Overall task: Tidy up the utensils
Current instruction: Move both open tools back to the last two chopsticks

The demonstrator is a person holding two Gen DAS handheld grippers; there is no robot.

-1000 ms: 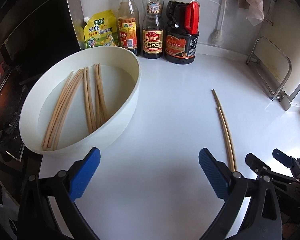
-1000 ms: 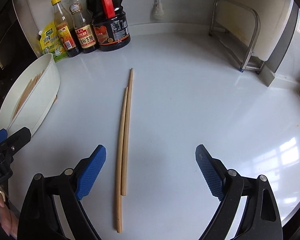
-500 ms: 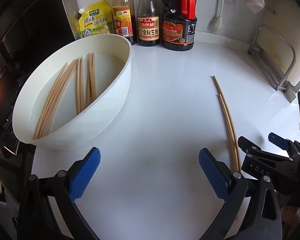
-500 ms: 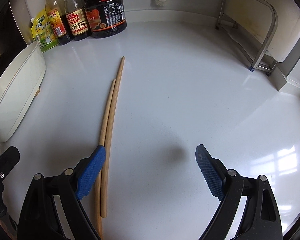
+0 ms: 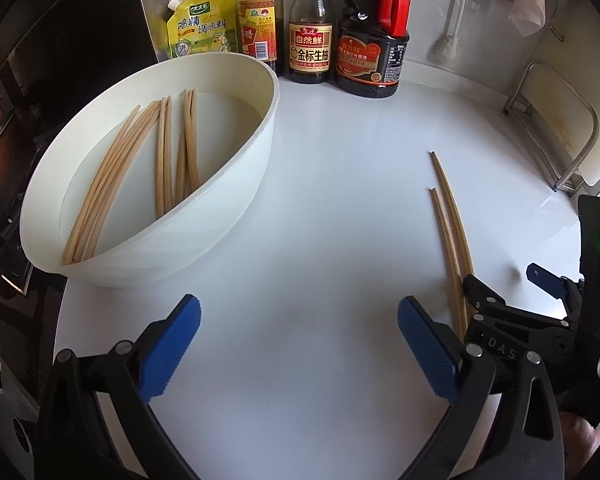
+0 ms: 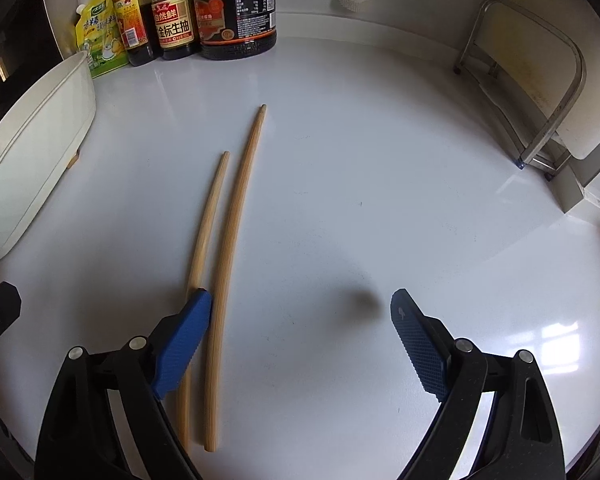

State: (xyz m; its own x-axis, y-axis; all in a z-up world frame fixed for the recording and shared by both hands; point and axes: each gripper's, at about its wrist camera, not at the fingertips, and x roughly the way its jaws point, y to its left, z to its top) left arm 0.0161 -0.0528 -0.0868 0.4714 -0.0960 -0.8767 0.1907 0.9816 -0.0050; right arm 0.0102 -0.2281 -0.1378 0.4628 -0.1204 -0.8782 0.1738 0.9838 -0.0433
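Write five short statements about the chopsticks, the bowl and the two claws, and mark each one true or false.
1. The right claw is open. True.
2. The white bowl holds several chopsticks. True.
3. The left claw grips a chopstick. False: it is open and holds nothing.
4. Three loose chopsticks lie on the counter. False: only two loose chopsticks lie on the counter.
5. The sauce bottles stand along the back wall. True.
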